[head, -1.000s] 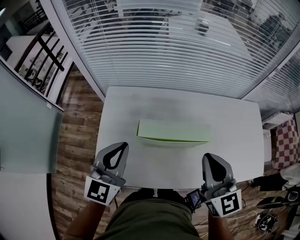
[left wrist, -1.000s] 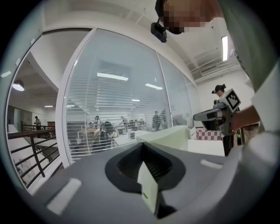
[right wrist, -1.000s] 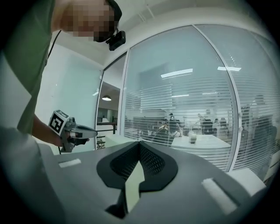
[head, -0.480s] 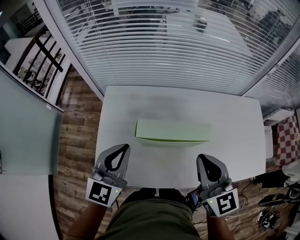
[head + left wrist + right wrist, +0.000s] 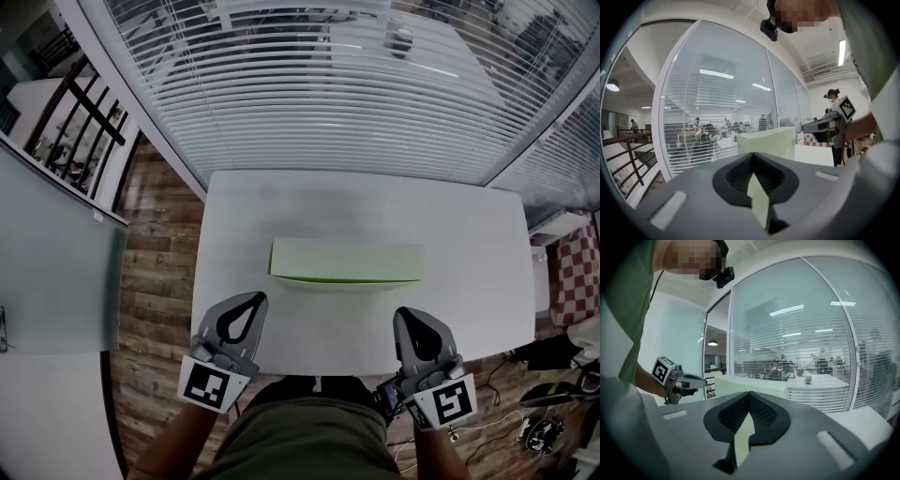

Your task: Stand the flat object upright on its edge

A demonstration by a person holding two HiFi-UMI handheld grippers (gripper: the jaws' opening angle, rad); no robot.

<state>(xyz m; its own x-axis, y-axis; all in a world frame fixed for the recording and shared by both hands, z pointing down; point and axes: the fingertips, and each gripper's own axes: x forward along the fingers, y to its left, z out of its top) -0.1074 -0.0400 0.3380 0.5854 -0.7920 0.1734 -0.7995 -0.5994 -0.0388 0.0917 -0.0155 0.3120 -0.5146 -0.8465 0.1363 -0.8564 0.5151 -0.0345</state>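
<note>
A pale green flat box rests at the middle of the white table, its long side across my view; in the left gripper view the box rises like a slab above the tabletop. My left gripper hovers at the table's near edge, short of the box's left end, jaws shut and empty. Near the same edge, my right gripper is below the box's right end, also shut and empty. Neither touches the box. Each gripper view shows the other gripper: right, left.
A glass wall with white blinds runs right behind the table's far edge. Wooden floor lies to the left. Cables and dark gear sit on the floor at the right. The person's legs are under the near edge.
Both grippers have shifted slightly inward along the near edge, still shut. The box has not moved on the table.
</note>
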